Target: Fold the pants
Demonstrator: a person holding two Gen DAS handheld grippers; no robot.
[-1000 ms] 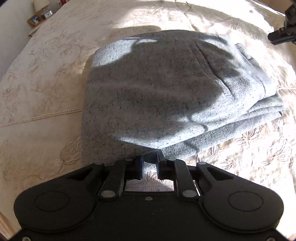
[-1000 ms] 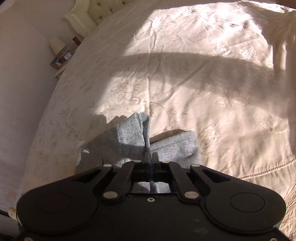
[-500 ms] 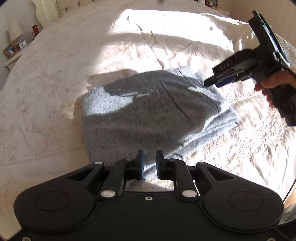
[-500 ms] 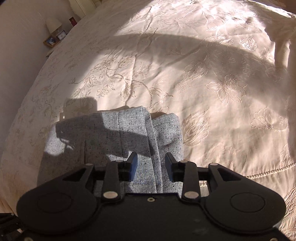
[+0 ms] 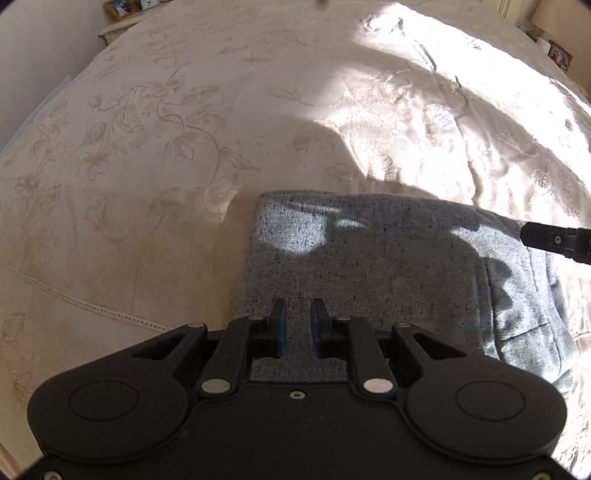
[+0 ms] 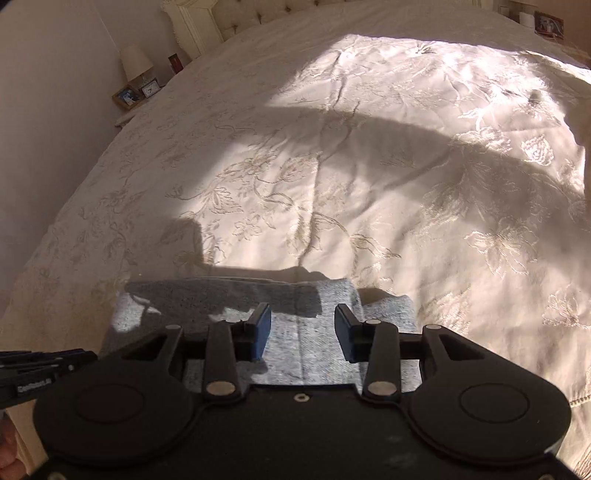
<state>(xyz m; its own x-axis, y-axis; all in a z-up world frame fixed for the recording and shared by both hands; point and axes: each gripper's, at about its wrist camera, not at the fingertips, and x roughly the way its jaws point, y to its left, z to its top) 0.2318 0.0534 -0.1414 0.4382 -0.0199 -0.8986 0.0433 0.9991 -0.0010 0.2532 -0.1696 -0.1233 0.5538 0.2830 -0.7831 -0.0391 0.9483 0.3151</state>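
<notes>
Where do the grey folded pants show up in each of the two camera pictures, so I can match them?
Left wrist view: the grey pants fill the lower centre and right, beyond the left gripper.
Right wrist view: the pants lie low, left of centre, behind the open right gripper.
Shared landmark: the framed photo on the nightstand, top left in both.

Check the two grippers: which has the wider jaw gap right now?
The right gripper: its jaws have just been opening and stand wide over the folded pants. The left gripper shows a narrow gap, gripping nothing.
</notes>
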